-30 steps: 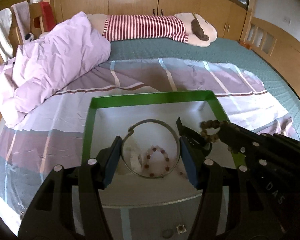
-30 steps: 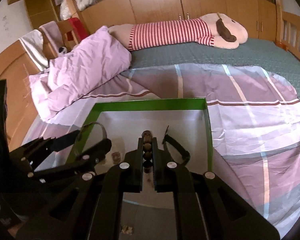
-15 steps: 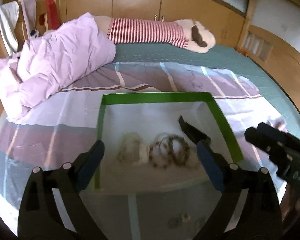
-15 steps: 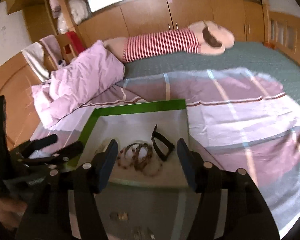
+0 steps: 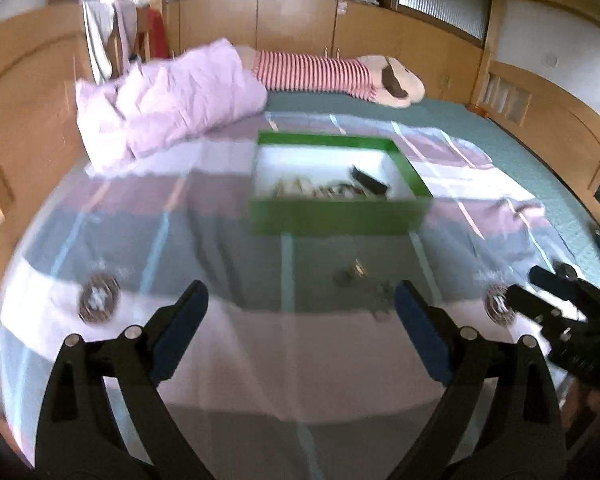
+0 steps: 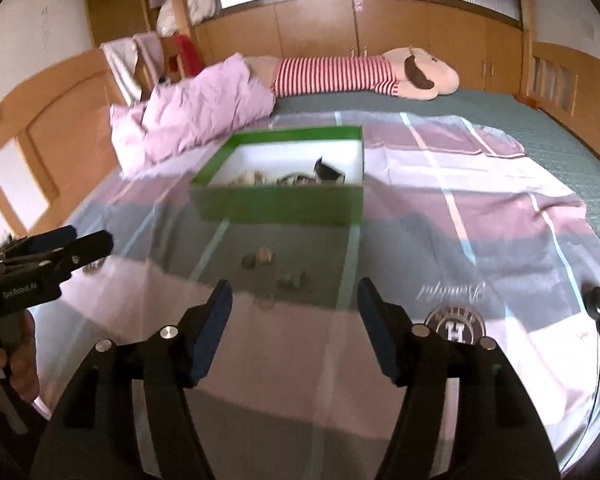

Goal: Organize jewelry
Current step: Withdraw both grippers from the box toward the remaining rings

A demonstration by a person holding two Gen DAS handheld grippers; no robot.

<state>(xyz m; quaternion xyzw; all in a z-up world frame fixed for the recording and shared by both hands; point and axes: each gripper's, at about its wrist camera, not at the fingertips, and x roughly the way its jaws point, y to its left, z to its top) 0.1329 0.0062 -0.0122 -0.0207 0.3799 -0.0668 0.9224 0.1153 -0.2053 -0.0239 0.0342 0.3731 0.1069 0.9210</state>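
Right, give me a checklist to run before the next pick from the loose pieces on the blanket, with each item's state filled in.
1. Left gripper empty: ok, jaws wide apart after just opening, nothing between them.
2. Right gripper empty: ok, jaws apart after just opening, nothing between them.
3. Loose pieces left to pick: ok, several small items lie on the blanket in front of the green box.
4. Which piece is which: cannot tell, both views are blurred.
5. Green box ready to receive: ok, open at the top, with jewelry already inside.
6. Grippers apart from each other: ok, each shows at the edge of the other's view.
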